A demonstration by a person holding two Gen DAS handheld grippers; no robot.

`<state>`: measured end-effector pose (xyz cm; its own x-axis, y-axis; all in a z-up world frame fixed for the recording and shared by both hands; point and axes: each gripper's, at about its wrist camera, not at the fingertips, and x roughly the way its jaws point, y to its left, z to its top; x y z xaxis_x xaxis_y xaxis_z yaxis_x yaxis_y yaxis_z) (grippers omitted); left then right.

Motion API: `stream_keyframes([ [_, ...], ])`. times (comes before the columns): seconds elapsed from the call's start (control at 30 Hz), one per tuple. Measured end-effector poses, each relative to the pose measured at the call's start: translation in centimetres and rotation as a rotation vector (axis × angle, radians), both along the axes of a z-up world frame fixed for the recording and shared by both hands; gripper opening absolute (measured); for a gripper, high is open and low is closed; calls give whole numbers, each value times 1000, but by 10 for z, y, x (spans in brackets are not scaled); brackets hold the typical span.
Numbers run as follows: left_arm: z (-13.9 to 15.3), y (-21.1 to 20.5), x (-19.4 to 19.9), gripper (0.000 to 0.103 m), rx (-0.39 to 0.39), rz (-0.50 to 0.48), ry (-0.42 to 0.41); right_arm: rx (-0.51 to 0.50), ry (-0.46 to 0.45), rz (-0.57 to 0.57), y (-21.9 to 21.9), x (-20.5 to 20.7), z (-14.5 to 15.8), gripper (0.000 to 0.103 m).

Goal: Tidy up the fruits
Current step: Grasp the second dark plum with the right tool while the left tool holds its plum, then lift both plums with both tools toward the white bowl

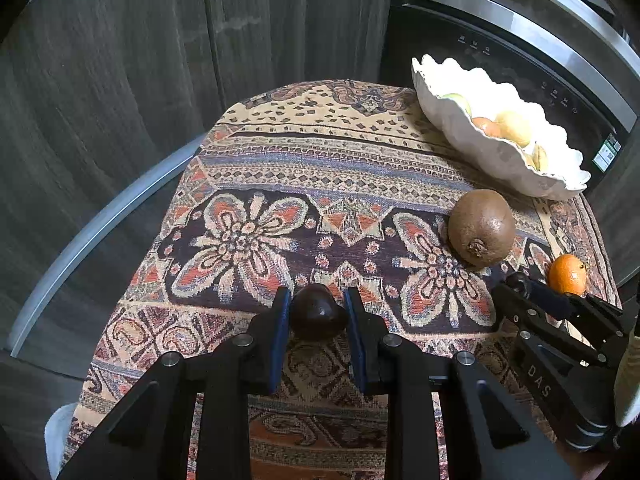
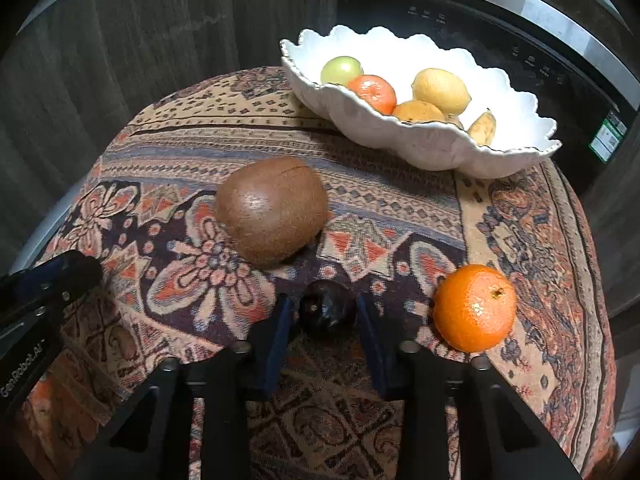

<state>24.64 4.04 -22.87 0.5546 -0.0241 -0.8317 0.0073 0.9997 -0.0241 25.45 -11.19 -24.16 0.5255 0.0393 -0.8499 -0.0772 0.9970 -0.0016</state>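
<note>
Your left claw [image 1: 318,298] is clamped on a dark fruit [image 1: 318,316], pressed between the blue pads [image 1: 282,320] just above the patterned cloth [image 1: 280,152]. Your right claw [image 2: 324,304] is closed around a second dark fruit [image 2: 328,314], pads snug on both sides. From the right claw, the kiwi [image 2: 272,210] lies at eleven o'clock on the cloth and the orange [image 2: 474,308] sits just beside it at three o'clock. The white bowl [image 2: 400,136] stands at one o'clock by the far edge, holding several fruits.
</note>
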Motion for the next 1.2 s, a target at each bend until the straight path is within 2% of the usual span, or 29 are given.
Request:
stream_keyframes([
  [0.4, 8, -5, -2, 27, 5, -8, -16, 10, -10, -14, -4, -4, 10, 29],
  [0.97, 43, -45, 1, 27, -13, -82, -55, 23, -110, -49, -43, -15, 67, 29],
  [1.2, 66, -77, 26, 27, -25, -134, -88, 30, -145, -97, -73, -3, 85, 29],
])
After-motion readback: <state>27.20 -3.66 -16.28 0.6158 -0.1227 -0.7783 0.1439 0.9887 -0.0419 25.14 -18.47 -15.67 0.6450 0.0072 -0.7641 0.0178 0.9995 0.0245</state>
